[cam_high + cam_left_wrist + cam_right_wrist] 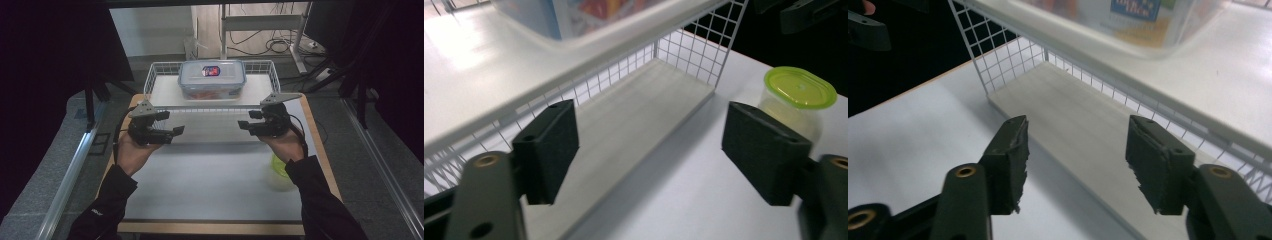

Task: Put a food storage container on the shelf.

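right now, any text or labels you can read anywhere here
None can be read.
Clear lidded container in the wire basket: blue and red lid sticker, too small to read.
Its blue side label: too blurred to read.
Green-lidded tub: no text.

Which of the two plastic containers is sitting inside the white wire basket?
The large clear rectangular box with the blue-rimmed lid sits in the white wire basket; the small green-lidded tub stands outside on the white tabletop.

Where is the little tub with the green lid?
In the high view, the green-lidded tub stands on the table's right side, just behind the person's right wrist.
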`<state>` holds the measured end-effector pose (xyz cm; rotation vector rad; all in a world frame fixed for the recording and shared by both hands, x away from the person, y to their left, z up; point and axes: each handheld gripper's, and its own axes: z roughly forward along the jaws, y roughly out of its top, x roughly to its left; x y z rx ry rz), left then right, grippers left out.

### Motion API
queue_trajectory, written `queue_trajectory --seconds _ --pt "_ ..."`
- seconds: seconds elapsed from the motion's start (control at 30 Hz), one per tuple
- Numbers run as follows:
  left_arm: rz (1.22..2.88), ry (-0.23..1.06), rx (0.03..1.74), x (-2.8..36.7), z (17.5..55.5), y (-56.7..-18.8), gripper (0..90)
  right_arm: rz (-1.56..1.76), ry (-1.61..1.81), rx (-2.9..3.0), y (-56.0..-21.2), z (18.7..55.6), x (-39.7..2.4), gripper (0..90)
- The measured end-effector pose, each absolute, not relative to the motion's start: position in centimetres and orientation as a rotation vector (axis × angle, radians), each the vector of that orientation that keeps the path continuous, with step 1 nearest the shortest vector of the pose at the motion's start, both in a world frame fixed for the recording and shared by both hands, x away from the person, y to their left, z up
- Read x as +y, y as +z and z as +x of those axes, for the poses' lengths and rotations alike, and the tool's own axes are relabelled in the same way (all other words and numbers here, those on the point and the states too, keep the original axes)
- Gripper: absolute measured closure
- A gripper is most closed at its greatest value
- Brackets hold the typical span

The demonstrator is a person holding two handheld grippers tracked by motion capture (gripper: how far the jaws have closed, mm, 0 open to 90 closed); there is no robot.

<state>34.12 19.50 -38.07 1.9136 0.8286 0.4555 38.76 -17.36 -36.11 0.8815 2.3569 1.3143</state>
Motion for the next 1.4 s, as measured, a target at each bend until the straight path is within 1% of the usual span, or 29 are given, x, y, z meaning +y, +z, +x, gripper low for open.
queue_trajectory --seconds 0.17,0.33,0.37,0.4,0.53,0.57,0.8,1.07,1.4 --pt "1.923 0.443 0.836 19.6 33.1 -39.3 16.4 0.878 1.3 2.359 -36.6 37.8 -18.1 34.3" --pt "1.883 0.408 0.839 19.6 32.0 -40.5 13.1 0.86 1.291 2.357 -37.4 36.9 -18.7 28.4" --pt "1.883 0.408 0.839 19.6 32.0 -40.5 12.3 0.86 1.291 2.357 -37.4 36.9 -18.7 28.4" --pt "1.881 0.402 0.837 19.5 31.5 -41.0 11.4 0.858 1.293 2.362 -37.9 36.5 -18.8 25.5" --pt "1.899 0.422 0.832 19.2 30.6 -41.6 8.6 0.856 1.288 2.361 -38.7 35.9 -18.9 22.2" --pt "1.91 0.441 0.824 19.0 29.9 -42.1 8.3 0.862 1.296 2.36 -39.2 35.4 -18.9 18.5" --pt "1.932 0.465 0.807 18.3 28.3 -43.7 4.3 0.863 1.315 2.354 -40.7 33.8 -18.7 11.5" --pt "1.968 0.462 0.801 17.7 26.6 -46.1 0.2 0.863 1.301 2.36 -42.8 32.1 -18.9 7.2" --pt "1.976 0.412 0.824 17.7 25.2 -49.4 0.0 0.827 1.322 2.368 -45.9 29.7 -19.0 7.5"
